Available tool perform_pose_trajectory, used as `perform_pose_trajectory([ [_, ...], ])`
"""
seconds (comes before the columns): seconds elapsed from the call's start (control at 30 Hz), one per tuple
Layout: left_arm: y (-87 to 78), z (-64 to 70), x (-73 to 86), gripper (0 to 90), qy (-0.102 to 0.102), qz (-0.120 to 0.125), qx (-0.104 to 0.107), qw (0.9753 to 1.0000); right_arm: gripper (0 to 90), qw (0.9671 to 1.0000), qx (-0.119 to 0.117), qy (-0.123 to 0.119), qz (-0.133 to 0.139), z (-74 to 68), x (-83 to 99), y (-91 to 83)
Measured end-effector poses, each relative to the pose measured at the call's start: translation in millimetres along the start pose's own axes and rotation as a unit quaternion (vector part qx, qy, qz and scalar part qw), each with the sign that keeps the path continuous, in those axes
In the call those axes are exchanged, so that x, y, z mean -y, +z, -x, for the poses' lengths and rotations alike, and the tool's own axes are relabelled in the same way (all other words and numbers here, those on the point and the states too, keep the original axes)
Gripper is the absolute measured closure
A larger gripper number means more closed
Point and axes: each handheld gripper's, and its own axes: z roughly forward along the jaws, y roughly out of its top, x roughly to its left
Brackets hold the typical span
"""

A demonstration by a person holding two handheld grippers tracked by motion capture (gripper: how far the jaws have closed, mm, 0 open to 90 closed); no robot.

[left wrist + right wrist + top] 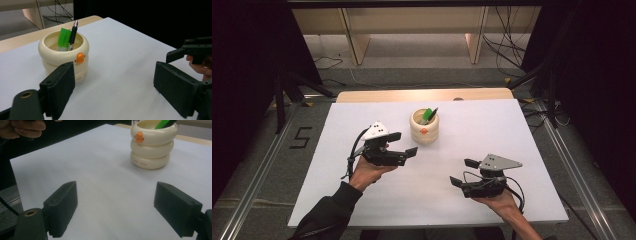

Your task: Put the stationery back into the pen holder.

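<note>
Pens (429,115) upright in cream holder (424,131)

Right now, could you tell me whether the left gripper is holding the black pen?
No, the left gripper is open and empty, while the black pen stands in the cream pot beside a green marker.

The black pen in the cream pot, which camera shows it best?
The left gripper view: the black pen stands clear above the cream pot, silver tip up, beside a green marker. The high view shows it small and dark. In the right gripper view the picture's top edge cuts off the pot's contents.
</note>
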Motion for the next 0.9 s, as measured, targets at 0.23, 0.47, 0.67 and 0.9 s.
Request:
perform_pose_trajectory([
  [0.23,-8.4,2.1,8.8,16.5,-0.003,0.006,0.004,1.0,19.7,1.0,0.001,-0.001,0.0,0.0,0.2,-0.2],
  [0.47,-18.3,4.4,18.9,16.5,0.003,0.007,0.002,1.0,19.7,1.0,0.002,-0.002,-0.002,0.3,0.3,-0.2],
  [0.67,-26.0,6.2,30.3,16.6,0.011,0.005,-0.004,0.9999,19.7,1.0,0.005,-0.001,-0.002,1.0,0.9,-0.8],
  [0.9,-35.2,5.1,38.3,16.6,0.009,0.007,-0.007,0.9999,19.7,1.0,0.005,-0.001,-0.004,0.4,1.1,-0.5],
])
